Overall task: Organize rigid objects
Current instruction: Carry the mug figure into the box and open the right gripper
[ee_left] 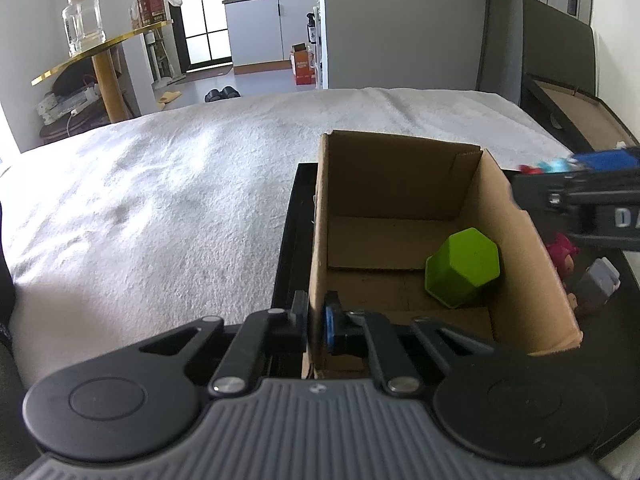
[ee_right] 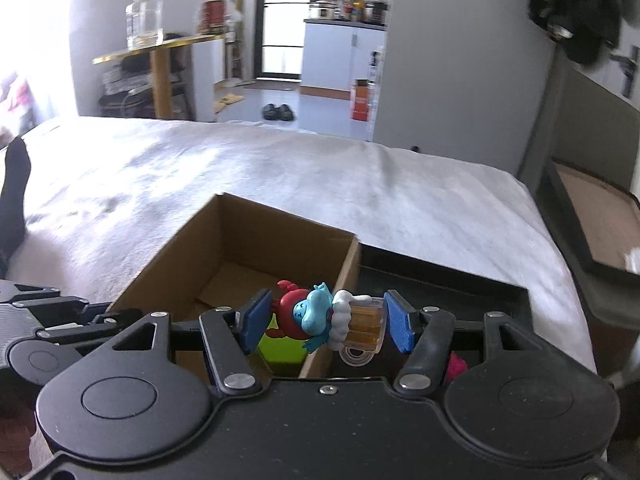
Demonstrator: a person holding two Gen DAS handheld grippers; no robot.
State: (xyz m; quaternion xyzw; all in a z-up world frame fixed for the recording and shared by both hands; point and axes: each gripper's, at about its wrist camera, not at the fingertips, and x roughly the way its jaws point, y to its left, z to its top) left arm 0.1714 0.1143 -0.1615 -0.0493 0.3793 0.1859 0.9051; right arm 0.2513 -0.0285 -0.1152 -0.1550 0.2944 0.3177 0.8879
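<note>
The right gripper [ee_right: 326, 322] pinches a small blue and red toy figure with a yellow mug [ee_right: 328, 318] right above the brown cardboard box's [ee_left: 404, 184] right wall. Move it left over the green plastic block [ee_left: 464, 266], then let go. The left gripper [ee_left: 316, 320] is shut on the box's near wall. The white bed [ee_left: 160, 200] has lots of room.
</note>
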